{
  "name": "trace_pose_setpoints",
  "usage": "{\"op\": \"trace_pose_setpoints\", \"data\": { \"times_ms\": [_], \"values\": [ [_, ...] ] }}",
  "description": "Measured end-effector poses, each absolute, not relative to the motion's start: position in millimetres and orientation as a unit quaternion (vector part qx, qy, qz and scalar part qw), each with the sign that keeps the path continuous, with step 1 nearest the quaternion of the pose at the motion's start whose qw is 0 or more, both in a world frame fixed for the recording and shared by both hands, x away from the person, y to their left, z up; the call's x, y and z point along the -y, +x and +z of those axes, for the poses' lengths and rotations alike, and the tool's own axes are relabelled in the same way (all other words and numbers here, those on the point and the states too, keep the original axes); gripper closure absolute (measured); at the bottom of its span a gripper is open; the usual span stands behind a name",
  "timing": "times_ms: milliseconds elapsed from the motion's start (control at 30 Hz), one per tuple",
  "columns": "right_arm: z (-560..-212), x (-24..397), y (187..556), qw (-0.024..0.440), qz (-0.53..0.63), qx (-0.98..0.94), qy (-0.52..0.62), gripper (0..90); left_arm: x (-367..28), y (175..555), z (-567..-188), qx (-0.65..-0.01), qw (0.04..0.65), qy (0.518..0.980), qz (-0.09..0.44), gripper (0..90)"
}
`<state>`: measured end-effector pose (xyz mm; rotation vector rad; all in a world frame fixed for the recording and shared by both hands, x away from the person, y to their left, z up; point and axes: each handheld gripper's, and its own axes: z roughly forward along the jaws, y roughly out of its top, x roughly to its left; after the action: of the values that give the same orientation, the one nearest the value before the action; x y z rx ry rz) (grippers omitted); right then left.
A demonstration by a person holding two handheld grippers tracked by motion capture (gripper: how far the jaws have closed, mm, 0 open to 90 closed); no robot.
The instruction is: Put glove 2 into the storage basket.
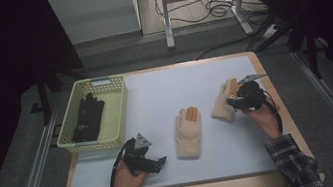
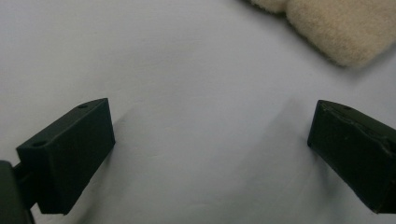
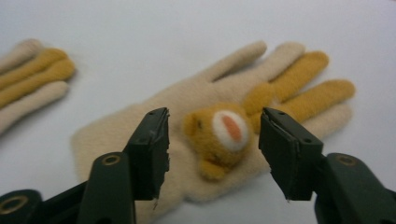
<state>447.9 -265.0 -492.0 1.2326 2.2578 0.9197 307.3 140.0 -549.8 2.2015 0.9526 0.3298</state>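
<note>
R tongs (image 3: 214,140) open over the bear glove (image 3: 219,135) near worktop's (image 1: 154,90) right edge, not gripping. L tongs (image 2: 210,149) open w/ bare mat around; 2nd glove (image 1: 189,133) mid-worktop.

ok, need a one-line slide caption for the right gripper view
Right gripper, jaws open, poised over a cream glove with a bear face patch; second cream glove lies beside it.

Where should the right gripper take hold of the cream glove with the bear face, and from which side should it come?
Probably at the bear face: it stands up from the cream glove, which otherwise lies flat on the white mat. Come from above; the right gripper already has its open jaws on either side of the bear face, not yet pressing. The flat fingers offer less to pinch.
</note>
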Motion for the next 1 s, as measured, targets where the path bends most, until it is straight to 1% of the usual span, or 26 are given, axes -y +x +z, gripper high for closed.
{"op": "trace_pose_setpoints", "data": {
  "times_ms": [167, 300, 333, 400, 500, 633, 1000],
  "values": [
    [-506, 266, 458, 0.202, 0.323, -0.809, 0.447, 36.5, -140, 307, -550, -0.368, 0.352, 0.851, 0.127, 0.7],
    [-516, 265, 464, 0.195, 0.319, -0.813, 0.447, 36.7, -140, 307, -550, -0.368, 0.353, 0.851, 0.127, 0.7],
    [-517, 265, 465, 0.195, 0.324, -0.81, 0.449, 39.7, -140, 307, -550, -0.368, 0.353, 0.851, 0.127, 0.7],
    [-518, 264, 464, 0.194, 0.332, -0.805, 0.452, 51.4, -140, 307, -550, -0.37, 0.354, 0.85, 0.127, 0.7],
    [-517, 261, 461, 0.202, 0.326, -0.805, 0.452, 57.8, -140, 307, -550, -0.369, 0.354, 0.85, 0.127, 0.7],
    [-514, 259, 457, 0.214, 0.321, -0.809, 0.444, 59.0, -140, 307, -550, -0.369, 0.353, 0.85, 0.127, 0.7],
    [-488, 258, 436, 0.2, 0.36, -0.805, 0.427, 58.6, -140, 307, -550, -0.368, 0.352, 0.851, 0.128, 0.7]
  ]
}}
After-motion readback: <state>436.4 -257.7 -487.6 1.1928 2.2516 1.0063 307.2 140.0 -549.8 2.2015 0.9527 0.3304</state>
